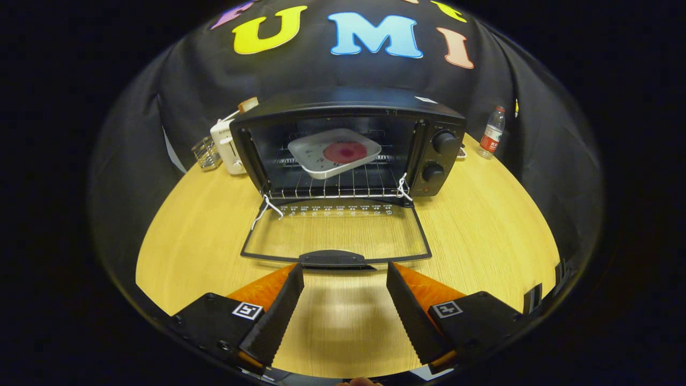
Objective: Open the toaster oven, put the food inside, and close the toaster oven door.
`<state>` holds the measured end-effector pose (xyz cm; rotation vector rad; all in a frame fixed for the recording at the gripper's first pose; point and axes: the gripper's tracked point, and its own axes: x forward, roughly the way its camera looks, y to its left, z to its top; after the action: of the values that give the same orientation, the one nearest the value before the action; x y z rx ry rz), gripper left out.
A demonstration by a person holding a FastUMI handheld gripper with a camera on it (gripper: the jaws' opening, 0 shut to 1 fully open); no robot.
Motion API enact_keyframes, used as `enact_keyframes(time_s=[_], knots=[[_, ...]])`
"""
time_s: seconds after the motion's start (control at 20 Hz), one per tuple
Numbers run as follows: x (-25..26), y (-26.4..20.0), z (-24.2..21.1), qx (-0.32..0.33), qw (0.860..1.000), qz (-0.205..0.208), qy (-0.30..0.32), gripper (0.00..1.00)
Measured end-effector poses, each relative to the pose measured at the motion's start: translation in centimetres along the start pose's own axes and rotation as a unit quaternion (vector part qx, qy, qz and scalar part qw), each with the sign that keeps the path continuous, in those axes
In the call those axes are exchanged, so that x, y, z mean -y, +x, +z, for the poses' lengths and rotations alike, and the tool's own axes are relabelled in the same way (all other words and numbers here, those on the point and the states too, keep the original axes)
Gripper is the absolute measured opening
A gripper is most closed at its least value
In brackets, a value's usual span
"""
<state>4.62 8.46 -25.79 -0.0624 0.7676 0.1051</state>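
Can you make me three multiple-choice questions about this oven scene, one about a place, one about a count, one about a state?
1. Where is the plate of food?
A. on the table in front of the oven
B. on the rack inside the oven
C. on top of the toaster

2. How many round knobs does the oven's panel have?
A. one
B. two
C. four

3. How is the oven door?
A. folded down open
B. shut
C. taken off

Answers:
1 B, the plate sits on the wire rack.
2 B, one knob above another.
3 A, the glass door lies flat, its handle just ahead of the open gripper.
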Motion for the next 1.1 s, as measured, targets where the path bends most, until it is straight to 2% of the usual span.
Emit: enact_keyframes(time_s=[0.2, 0.4, 0.65, 1.1], knots=[[-0.6, 1.8, -1.6, -0.029, 0.999, -0.004, -0.029, 0.99], [-1.3, 3.6, -3.4, -0.073, 0.997, -0.005, -0.027, 0.99], [-0.8, 5.6, -3.9, -0.093, 0.995, -0.015, -0.034, 0.99], [-1.3, 6.7, -3.0, -0.108, 0.994, -0.013, 0.013, 0.98]])
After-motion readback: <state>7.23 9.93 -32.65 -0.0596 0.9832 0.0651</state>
